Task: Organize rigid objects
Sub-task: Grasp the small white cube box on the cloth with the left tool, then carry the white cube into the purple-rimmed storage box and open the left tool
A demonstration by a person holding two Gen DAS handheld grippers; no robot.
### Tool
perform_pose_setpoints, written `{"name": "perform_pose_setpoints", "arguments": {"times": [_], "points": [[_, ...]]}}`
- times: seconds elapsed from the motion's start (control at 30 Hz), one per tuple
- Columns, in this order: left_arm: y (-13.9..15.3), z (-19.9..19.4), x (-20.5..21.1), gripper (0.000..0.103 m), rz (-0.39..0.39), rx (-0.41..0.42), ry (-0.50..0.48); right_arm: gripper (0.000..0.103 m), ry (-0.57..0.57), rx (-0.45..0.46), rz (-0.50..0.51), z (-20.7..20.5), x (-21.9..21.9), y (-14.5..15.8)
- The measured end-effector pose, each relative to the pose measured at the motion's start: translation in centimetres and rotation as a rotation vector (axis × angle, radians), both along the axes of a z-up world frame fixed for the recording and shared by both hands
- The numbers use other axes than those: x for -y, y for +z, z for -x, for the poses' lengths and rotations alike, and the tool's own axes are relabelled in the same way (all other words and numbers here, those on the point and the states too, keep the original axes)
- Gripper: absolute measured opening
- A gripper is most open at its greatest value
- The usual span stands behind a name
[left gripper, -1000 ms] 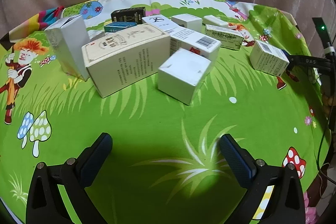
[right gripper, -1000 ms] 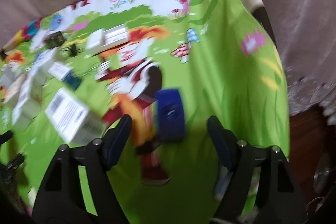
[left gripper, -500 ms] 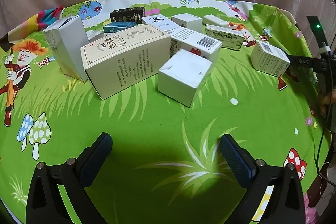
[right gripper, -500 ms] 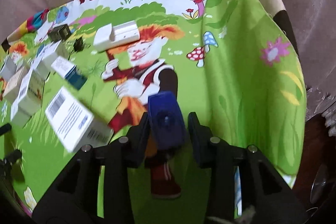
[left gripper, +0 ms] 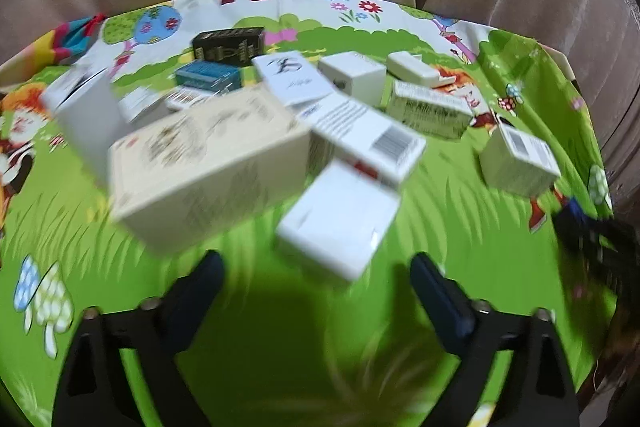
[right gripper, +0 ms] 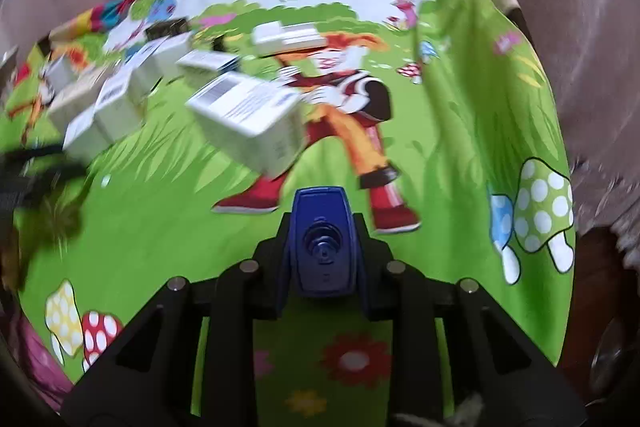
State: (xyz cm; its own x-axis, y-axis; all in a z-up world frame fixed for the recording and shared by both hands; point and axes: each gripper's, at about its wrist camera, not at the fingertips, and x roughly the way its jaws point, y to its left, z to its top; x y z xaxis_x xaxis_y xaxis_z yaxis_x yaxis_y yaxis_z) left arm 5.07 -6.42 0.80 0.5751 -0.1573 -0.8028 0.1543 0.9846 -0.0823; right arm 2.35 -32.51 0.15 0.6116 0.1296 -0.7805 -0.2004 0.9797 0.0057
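Right gripper (right gripper: 322, 247), jaws just closed, pinching a small blue case (right gripper: 323, 241) upright between its pads above the green printed cloth (right gripper: 460, 131). Left gripper (left gripper: 316, 279), jaws just narrowing yet apart on nothing, faces a white cube box (left gripper: 340, 215) beside the large cream carton (left gripper: 208, 163), within the cluster of boxes. Judged step: carry the case to the group. Keep the pinch firm and level, approach slowly, clear the barcoded white box (right gripper: 250, 117) ahead, and release only once the case rests on the cloth.
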Motion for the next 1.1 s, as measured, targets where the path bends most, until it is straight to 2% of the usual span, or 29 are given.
{"name": "perform_pose_setpoints", "arguments": {"times": [0.03, 0.07, 0.1, 0.17, 0.23, 0.3, 0.4, 0.5, 0.67, 0.77, 0.97, 1.1], "points": [[-0.1, -0.5, 0.3, 0.070, -0.022, 0.005, -0.004, 0.031, 0.013, 0.003, 0.012, 0.1, -0.4, 0.0], [-0.2, -0.8, 0.8, 0.050, -0.077, 0.028, -0.002, 0.031, 0.017, 0.001, 0.009, 0.0, -0.6, 0.0], [0.0, -0.8, 1.0, 0.042, -0.083, 0.050, -0.016, 0.031, 0.016, -0.002, -0.001, -0.2, -0.6, 0.0], [0.1, -0.3, 0.8, 0.041, -0.059, 0.037, -0.038, 0.031, 0.013, -0.001, -0.010, -0.3, -0.7, -0.1], [0.4, 1.2, 0.3, 0.041, -0.052, 0.064, -0.039, 0.031, 0.015, 0.008, -0.011, -0.1, -0.7, -0.1], [0.2, 3.1, -1.1, 0.041, -0.047, 0.082, -0.006, 0.031, 0.013, 0.011, -0.020, -0.1, -0.5, -0.2], [0.4, 4.9, -2.8, 0.041, 0.001, 0.111, 0.029, 0.031, 0.010, 0.019, -0.005, -0.2, -0.9, -0.2], [0.6, 6.2, -3.5, 0.041, -0.039, 0.127, 0.057, 0.031, 0.012, 0.022, 0.004, -0.1, -1.0, -0.1], [1.4, 6.7, -4.7, 0.041, -0.015, 0.142, 0.106, 0.031, 0.011, 0.024, 0.004, -0.2, -1.0, -0.2], [1.4, 7.9, -4.9, 0.041, -0.036, 0.162, 0.106, 0.031, 0.011, 0.026, 0.002, -0.1, -1.0, -0.2], [0.1, 8.9, -5.3, 0.041, -0.021, 0.123, 0.108, 0.031, 0.007, 0.009, -0.035, 0.3, -1.2, 0.0], [0.1, 10.2, -5.5, 0.041, -0.026, 0.122, 0.110, 0.031, 0.087, -0.006, -0.060, 2.1, -4.1, 0.5]]}}
